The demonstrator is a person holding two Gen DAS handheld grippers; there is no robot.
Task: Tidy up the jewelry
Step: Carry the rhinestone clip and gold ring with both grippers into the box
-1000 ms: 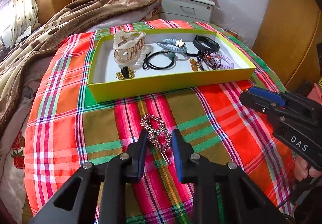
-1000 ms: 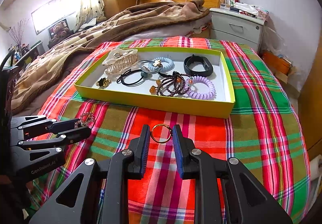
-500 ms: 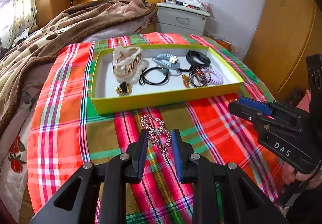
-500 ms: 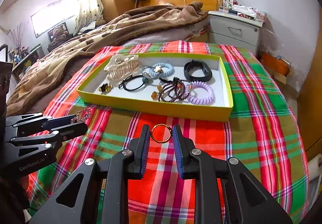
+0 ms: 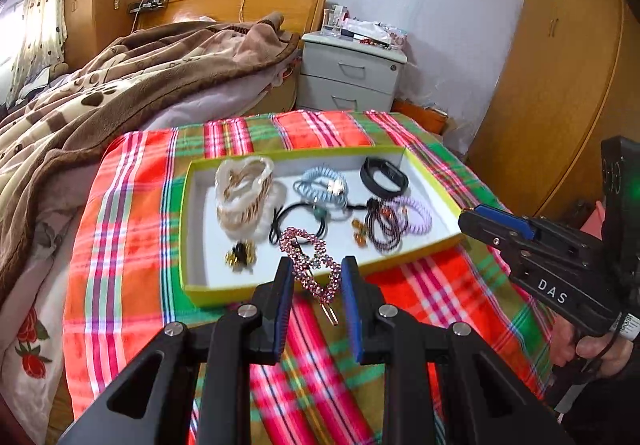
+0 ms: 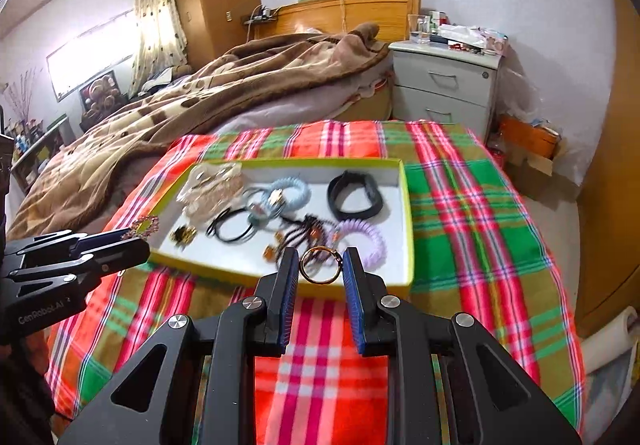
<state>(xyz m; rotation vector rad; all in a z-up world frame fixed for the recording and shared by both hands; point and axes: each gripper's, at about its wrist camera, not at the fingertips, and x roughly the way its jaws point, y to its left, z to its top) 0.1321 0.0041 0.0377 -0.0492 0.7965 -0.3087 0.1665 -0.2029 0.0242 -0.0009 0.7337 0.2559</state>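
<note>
While the left gripper (image 5: 314, 277) pinches a pink rhinestone clip (image 5: 310, 261) and the right gripper (image 6: 320, 271) a gold ring (image 6: 320, 265), both at lower centre, either could slip short of the yellow tray (image 5: 424, 255) beyond, snagging tangled hair ties (image 5: 384, 223).

1 tray (image 5: 304, 291), 2 grippers, approx 10 accessories

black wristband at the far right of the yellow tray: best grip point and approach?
Pinch the near arc of the black wristband from above, one finger inside the loop, one outside. It lies flat as an open loop, apart from the purple coil hair tie, near the yellow tray right wall; a side approach looks blocked.
</note>
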